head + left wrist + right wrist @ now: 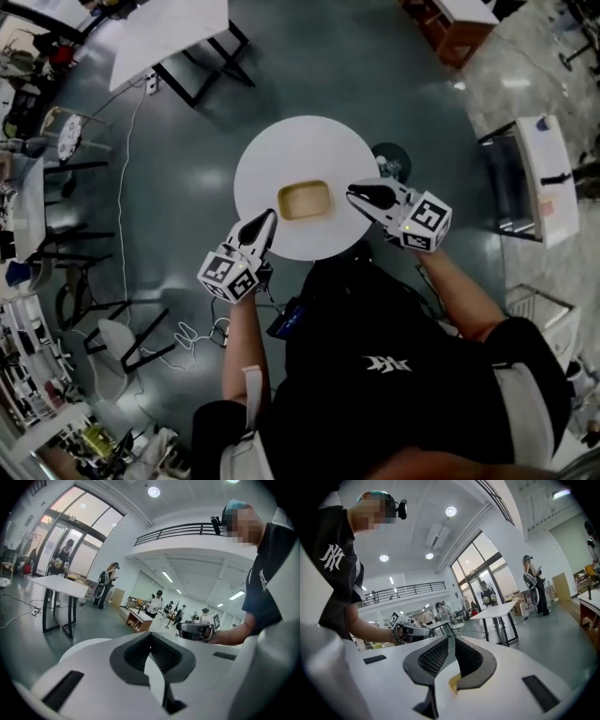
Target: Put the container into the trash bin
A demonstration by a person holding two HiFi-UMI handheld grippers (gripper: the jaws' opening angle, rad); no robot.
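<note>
The container (305, 200), long axis left-right, lies between both tips: left gripper (268, 219) jaws pressed together, right gripper (353, 194) barely parted, empty.

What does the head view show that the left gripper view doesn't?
Only the head view: the tan container on the round white table, seen from above. Only the left gripper view: people standing by big windows, and the left gripper's jaws shut together up close. Both: the right gripper in the person's hand.
</note>
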